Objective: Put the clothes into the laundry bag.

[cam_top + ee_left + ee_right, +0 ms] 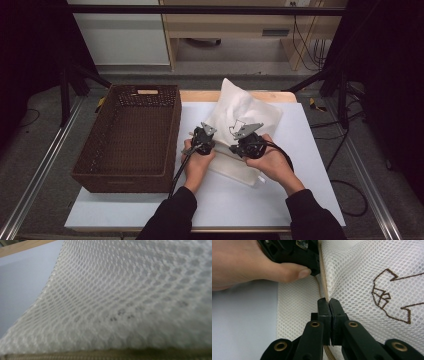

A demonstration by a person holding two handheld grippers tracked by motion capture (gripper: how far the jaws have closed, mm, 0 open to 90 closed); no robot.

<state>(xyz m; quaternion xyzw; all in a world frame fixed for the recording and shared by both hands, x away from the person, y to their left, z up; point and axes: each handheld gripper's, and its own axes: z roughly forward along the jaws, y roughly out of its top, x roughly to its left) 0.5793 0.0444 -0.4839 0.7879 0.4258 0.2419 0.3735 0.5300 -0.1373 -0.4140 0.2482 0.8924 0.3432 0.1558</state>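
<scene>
From above, I've got both hands at the middle of the white table [300,165], each with a gripper on the near part of a white mesh bag [240,112] whose far end lifts off the surface. My left gripper [202,140] and right gripper [248,142] sit just beside each other; a brown wicker basket [127,135] stands to the left, apart from the bag. Along the left gripper, I see mesh bag [130,295] pressed right against the lens, a tan seam at the bottom; whether its jaws are clamped I cannot tell. Along the right gripper [329,304], jaws are clenched on the bag's tan edge band [323,282], brown stitching to the right, my left hand [247,265] just beyond.
</scene>
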